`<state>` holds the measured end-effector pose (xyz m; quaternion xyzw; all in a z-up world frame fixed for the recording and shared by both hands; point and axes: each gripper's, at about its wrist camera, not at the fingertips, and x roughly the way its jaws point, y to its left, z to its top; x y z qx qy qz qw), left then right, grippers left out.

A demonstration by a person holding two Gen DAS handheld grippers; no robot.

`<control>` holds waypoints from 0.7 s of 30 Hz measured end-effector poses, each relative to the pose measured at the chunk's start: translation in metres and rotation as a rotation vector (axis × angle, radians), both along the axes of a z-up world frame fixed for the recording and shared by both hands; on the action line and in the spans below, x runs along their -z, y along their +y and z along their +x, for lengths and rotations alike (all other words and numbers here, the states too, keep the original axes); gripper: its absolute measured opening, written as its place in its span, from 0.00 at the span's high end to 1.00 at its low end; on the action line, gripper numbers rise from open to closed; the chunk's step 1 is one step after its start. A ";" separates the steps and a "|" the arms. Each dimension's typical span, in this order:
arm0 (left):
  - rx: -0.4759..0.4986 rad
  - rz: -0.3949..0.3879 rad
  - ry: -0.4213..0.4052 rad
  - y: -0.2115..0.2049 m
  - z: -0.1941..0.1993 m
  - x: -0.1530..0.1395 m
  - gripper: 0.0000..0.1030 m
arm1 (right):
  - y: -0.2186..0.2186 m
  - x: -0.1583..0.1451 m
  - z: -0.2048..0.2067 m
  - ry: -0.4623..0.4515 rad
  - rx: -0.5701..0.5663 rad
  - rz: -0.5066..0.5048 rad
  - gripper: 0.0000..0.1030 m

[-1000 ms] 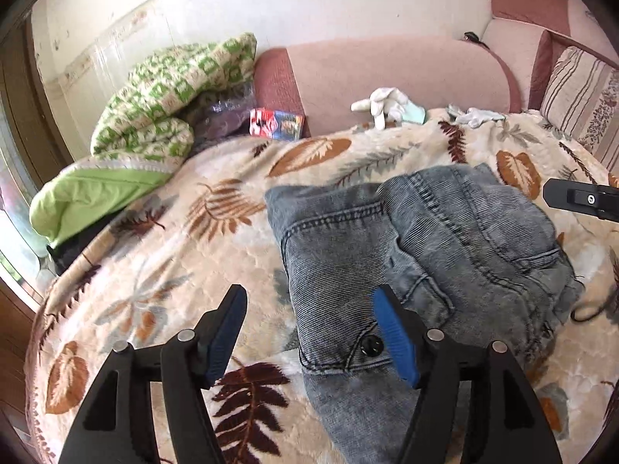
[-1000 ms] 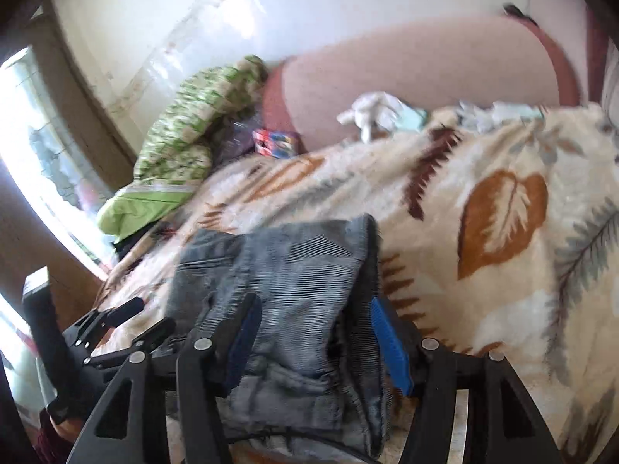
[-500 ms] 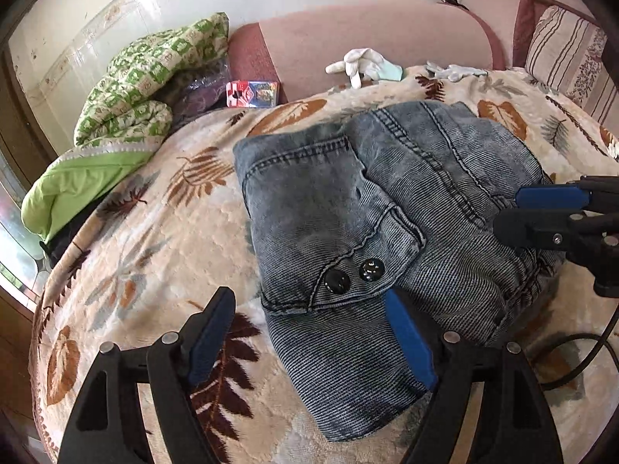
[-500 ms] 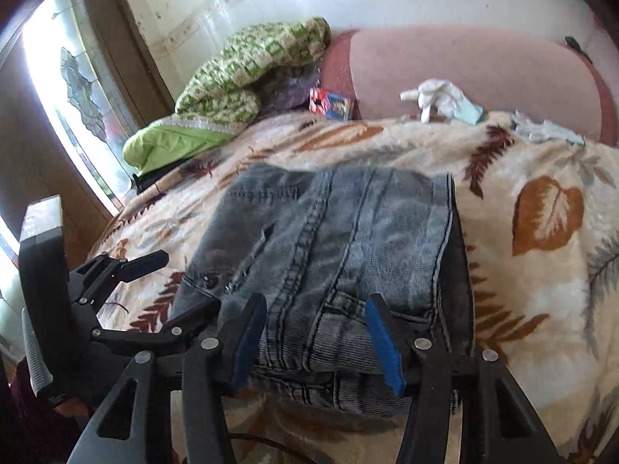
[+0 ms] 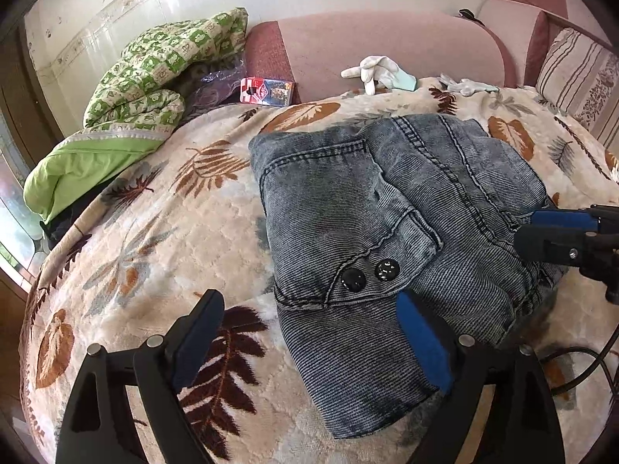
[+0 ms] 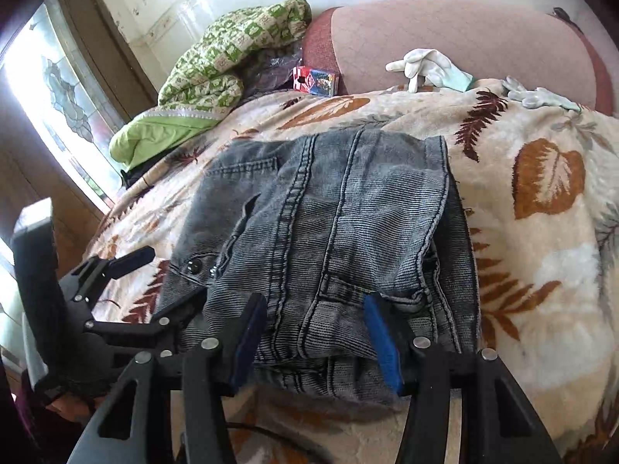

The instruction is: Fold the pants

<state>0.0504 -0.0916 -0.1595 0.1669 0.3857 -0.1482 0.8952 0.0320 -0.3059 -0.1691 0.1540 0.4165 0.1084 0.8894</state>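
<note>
Grey washed denim pants (image 5: 387,224) lie folded in a compact stack on a leaf-patterned blanket (image 5: 135,239); they also show in the right wrist view (image 6: 340,224). Two dark buttons (image 5: 369,274) face up near the stack's near edge. My left gripper (image 5: 309,344) is open and empty, its right finger over the near left corner of the pants. My right gripper (image 6: 315,336) is open, its fingers astride the near edge of the stack without pinching it. It shows in the left wrist view (image 5: 561,232) at the right edge of the pants.
A green patterned quilt (image 5: 154,73) is bunched at the far left. A small colourful box (image 5: 267,91) and white gloves (image 5: 377,69) lie by the pink headboard (image 5: 387,46). A striped pillow (image 5: 580,77) sits far right. A black cable (image 5: 580,367) runs at the right. A window (image 6: 58,89) is at the left.
Both grippers have drawn back from the pants and lifted a little. The folded stack has settled flat on the blanket. Both stay open.
</note>
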 end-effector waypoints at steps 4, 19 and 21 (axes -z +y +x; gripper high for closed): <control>-0.014 -0.033 -0.050 0.007 -0.009 -0.020 0.12 | -0.009 -0.023 -0.015 -0.064 0.035 0.031 0.45; -0.135 -0.090 -0.285 0.048 -0.065 -0.077 0.10 | 0.000 -0.073 -0.111 -0.353 0.158 -0.090 0.43; -0.148 -0.099 -0.309 0.054 -0.071 -0.083 0.09 | 0.003 -0.073 -0.122 -0.373 0.163 -0.087 0.42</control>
